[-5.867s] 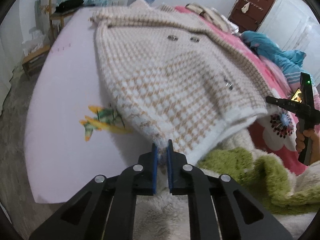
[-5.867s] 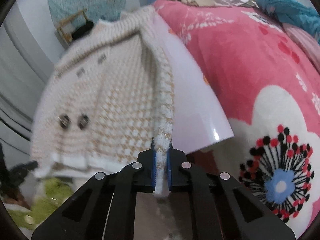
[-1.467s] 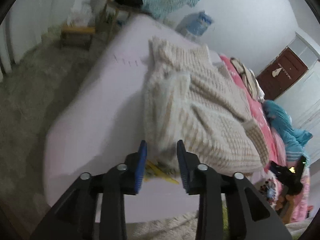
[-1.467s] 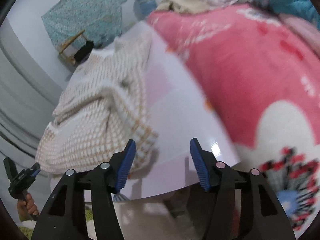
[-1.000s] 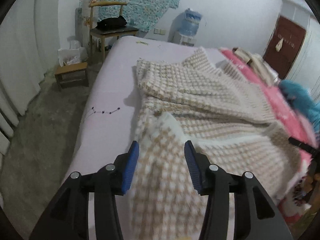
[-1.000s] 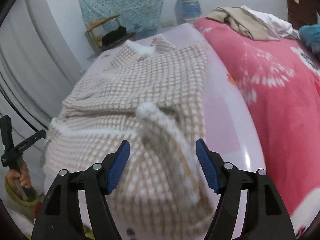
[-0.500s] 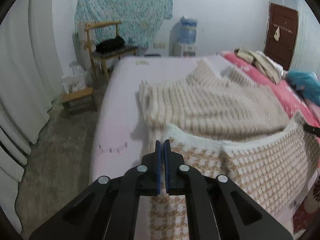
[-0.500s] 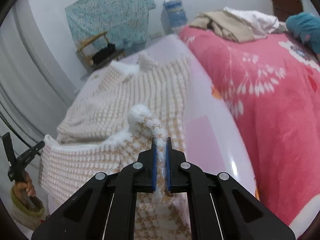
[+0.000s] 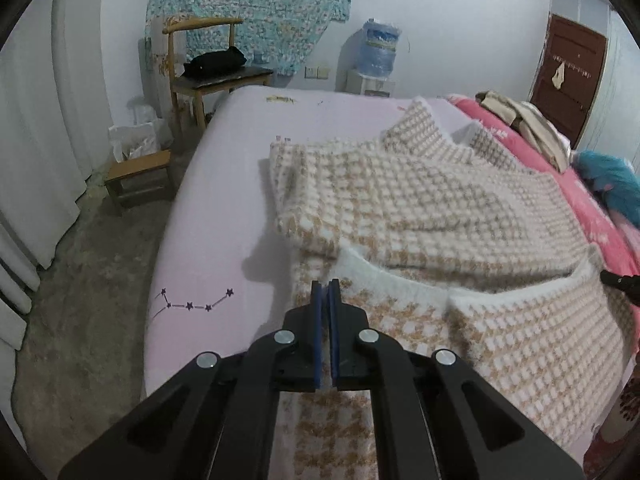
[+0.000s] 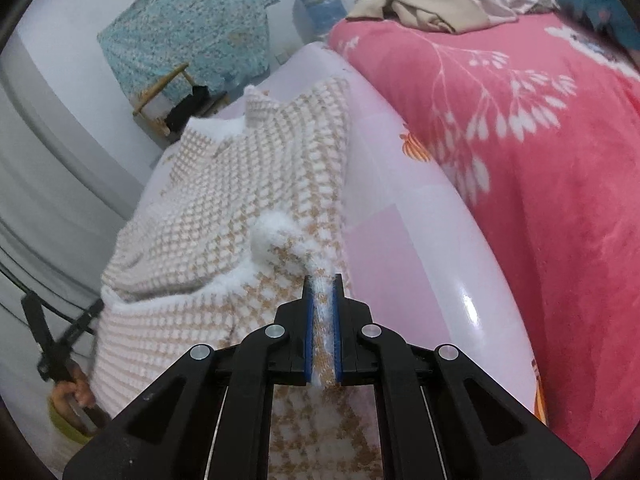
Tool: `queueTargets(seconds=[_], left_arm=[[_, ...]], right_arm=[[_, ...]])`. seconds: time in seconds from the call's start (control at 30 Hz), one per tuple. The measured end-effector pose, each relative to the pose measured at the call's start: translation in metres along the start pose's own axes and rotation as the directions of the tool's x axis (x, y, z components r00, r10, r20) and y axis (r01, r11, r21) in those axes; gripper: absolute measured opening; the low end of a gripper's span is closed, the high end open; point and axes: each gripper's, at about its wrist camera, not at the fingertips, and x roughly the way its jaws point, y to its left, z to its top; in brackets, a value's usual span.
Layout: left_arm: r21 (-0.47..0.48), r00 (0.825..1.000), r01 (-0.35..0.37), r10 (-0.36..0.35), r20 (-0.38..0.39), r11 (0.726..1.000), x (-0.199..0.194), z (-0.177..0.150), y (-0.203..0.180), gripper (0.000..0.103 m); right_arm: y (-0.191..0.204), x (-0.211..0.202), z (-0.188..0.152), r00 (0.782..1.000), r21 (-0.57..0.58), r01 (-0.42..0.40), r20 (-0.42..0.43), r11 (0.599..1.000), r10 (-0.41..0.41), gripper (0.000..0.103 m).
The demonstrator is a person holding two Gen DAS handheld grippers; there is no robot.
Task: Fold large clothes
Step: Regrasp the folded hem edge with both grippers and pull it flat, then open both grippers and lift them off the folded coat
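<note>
Sweater [image 9: 440, 208] hem, pinched by both grippers

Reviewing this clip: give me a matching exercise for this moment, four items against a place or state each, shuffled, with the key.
Items:
1. right gripper
2. water jug
3. black bag
4. pink blanket

Places or states:
A. on the wooden chair seat
B. spread on the bed to the right of the checked sweater
C. closed on the sweater's white hem
D. on a dispenser against the far wall

Pairs: 1-C, 2-D, 3-A, 4-B
</note>
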Motion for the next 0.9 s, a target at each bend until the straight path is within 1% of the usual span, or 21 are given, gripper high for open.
queueTargets(seconds=[0.07, 0.17, 0.23, 0.33, 0.37, 0.4, 0.43, 0.47, 0.5, 0.6, 0.63, 0.67, 0.7, 0.73, 0.77, 0.8, 0.83, 0.87, 0.9], left_arm=[[-0.003, 1.000, 0.002, -0.002, 0.010, 1.000, -0.001, 0.004, 0.000, 0.003], [-0.006, 1.000, 0.003, -0.003, -0.012, 1.000, 0.008, 0.004, 0.000, 0.003], [-0.004, 1.000, 0.008, -0.008, -0.010, 1.000, 0.009, 0.001, -0.001, 0.003], [0.001, 1.000, 0.009, -0.009, -0.008, 1.000, 0.010, -0.002, 0.000, 0.007], [-0.001, 1.000, 0.014, -0.014, -0.009, 1.000, 0.010, -0.002, 0.001, 0.007], [-0.006, 1.000, 0.022, -0.022, -0.011, 1.000, 0.009, -0.001, 0.002, 0.011], [-0.024, 1.000, 0.026, -0.026, -0.010, 0.999, 0.005, 0.001, 0.004, 0.015], [-0.035, 1.000, 0.018, -0.018, -0.003, 0.999, 0.001, 0.002, 0.006, 0.024], [-0.049, 1.000, 0.007, -0.006, 0.017, 0.999, -0.007, 0.004, 0.008, 0.030], [-0.053, 0.997, 0.012, -0.008, 0.078, 0.999, -0.032, 0.005, 0.007, 0.032], [-0.043, 0.995, 0.030, -0.026, 0.097, 0.999, -0.042, 0.004, 0.004, 0.032], [-0.028, 0.992, 0.067, -0.063, 0.110, 0.997, -0.051, 0.003, -0.001, 0.032], [-0.008, 0.987, 0.116, -0.114, 0.118, 0.993, -0.058, 0.001, -0.008, 0.033], [0.028, 0.971, 0.213, -0.215, 0.100, 0.977, -0.065, -0.005, -0.021, 0.033], [0.051, 0.955, 0.287, -0.290, 0.066, 0.957, -0.066, -0.010, -0.031, 0.035], [0.067, 0.937, 0.344, -0.347, 0.033, 0.937, -0.065, -0.015, -0.040, 0.036], [0.083, 0.912, 0.410, -0.411, -0.009, 0.908, -0.062, -0.024, -0.053, 0.036], [0.093, 0.897, 0.442, -0.440, -0.046, 0.892, -0.057, -0.032, -0.064, 0.036], [0.103, 0.895, 0.444, -0.437, -0.082, 0.890, -0.050, -0.039, -0.073, 0.036]], right_arm=[[-0.001, 0.001, 0.003, 1.000, 0.008, -0.007, 0.001, 1.000, 0.007, 0.006], [-0.008, 0.006, 0.003, 1.000, 0.040, -0.018, -0.009, 0.999, 0.018, 0.006], [-0.013, 0.004, -0.001, 1.000, 0.064, -0.025, -0.006, 0.998, 0.026, 0.006], [-0.013, 0.001, -0.005, 1.000, 0.064, -0.019, -0.005, 0.998, 0.019, 0.007], [-0.014, 0.000, -0.005, 1.000, 0.060, -0.018, -0.011, 0.998, 0.018, 0.010], [-0.013, -0.001, -0.005, 1.000, 0.057, -0.015, -0.014, 0.998, 0.016, 0.016], [-0.012, -0.005, -0.003, 1.000, 0.052, -0.006, -0.014, 0.999, 0.007, 0.032], [-0.010, -0.007, -0.002, 1.000, 0.046, 0.006, -0.011, 0.999, -0.006, 0.047], [-0.007, -0.014, -0.002, 1.000, 0.033, 0.022, 0.003, 0.999, -0.022, 0.051], [0.008, -0.041, -0.003, 0.997, -0.031, 0.047, 0.067, 0.998, -0.045, 0.052], [0.013, -0.046, -0.003, 0.996, -0.053, 0.046, 0.077, 0.998, -0.042, 0.052], [0.022, -0.053, -0.006, 0.996, -0.091, 0.039, 0.086, 0.995, -0.031, 0.052], [0.037, -0.060, -0.012, 0.996, -0.156, 0.016, 0.085, 0.988, -0.003, 0.052], [0.048, -0.060, -0.017, 0.997, -0.200, -0.007, 0.071, 0.980, 0.022, 0.052], [0.063, -0.058, -0.023, 0.997, -0.252, -0.045, 0.042, 0.967, 0.058, 0.052], [0.081, -0.052, -0.034, 0.995, -0.314, -0.101, -0.012, 0.944, 0.102, 0.052], [0.092, -0.046, -0.041, 0.992, -0.345, -0.129, -0.049, 0.930, 0.120, 0.051], [0.105, -0.034, -0.052, 0.985, -0.381, -0.168, -0.106, 0.909, 0.137, 0.046], [0.111, -0.026, -0.058, 0.980, -0.396, -0.183, -0.140, 0.900, 0.138, 0.042]])
